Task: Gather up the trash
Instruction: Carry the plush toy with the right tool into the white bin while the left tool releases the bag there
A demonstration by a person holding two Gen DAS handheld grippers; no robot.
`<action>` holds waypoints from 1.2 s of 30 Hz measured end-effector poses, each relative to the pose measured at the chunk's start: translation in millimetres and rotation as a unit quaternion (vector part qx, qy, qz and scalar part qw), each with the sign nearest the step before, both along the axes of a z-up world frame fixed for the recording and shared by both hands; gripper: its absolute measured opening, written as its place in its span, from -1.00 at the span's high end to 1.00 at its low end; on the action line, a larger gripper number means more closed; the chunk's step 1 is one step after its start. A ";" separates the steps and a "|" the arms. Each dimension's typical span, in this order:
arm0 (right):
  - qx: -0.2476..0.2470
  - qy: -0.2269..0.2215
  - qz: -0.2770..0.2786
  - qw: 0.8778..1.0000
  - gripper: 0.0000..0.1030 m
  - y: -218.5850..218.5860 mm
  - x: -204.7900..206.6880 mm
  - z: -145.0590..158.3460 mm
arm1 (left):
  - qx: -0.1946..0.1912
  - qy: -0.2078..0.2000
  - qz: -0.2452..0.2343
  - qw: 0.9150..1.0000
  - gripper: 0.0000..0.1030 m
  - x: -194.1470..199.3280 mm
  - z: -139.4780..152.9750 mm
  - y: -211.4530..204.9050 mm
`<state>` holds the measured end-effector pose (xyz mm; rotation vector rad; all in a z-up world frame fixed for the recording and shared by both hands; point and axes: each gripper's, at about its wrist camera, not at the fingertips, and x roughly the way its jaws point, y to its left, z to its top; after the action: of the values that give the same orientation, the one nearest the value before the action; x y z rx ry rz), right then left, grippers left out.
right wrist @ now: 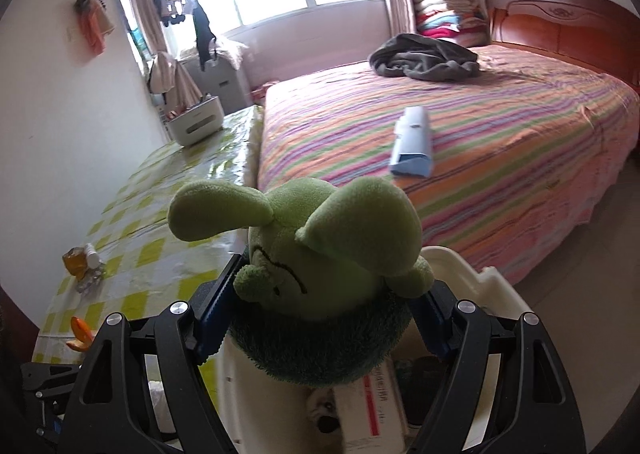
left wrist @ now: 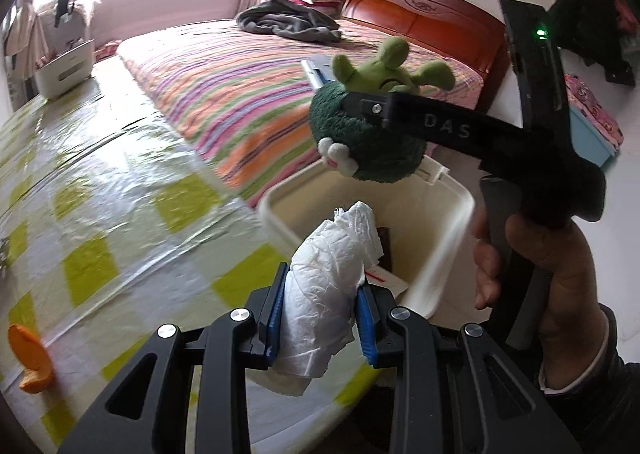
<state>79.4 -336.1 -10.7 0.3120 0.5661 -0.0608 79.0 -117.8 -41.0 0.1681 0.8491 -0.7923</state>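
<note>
Left wrist view: "DAS" is read on the right gripper (left wrist: 362,122), jaws pinching a plush toy (left wrist: 372,150); crumpled tissue (left wrist: 324,294) is pinched by the left gripper (left wrist: 320,318).

White crumpled tissue (left wrist: 324,294) between blue pads (left wrist: 276,310); light- and dark-green plush toy (right wrist: 320,294) between the other jaws, above a cream bin (left wrist: 432,230); beyond, yellow-checked tablecloth (left wrist: 120,182), multicoloured striped bedspread (right wrist: 480,142)

A home bedroom: striped bed (right wrist: 460,122), wooden headboard (right wrist: 560,26).

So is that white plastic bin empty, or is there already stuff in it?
Not empty. The white plastic bin already holds a white cardboard box with red print and some darker items beneath the plush toy; what they are is unclear.
</note>
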 end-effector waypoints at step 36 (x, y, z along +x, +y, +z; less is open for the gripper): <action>0.031 -0.024 -0.070 0.997 -0.52 -47.3 -25.1 0.6 | -0.060 -0.041 0.024 0.997 -0.38 -0.2 16.1 -27.8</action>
<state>54.3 -383.4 -10.1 0.4126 0.4985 -0.1718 78.8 -145.6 -24.9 0.0719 0.7241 -0.7837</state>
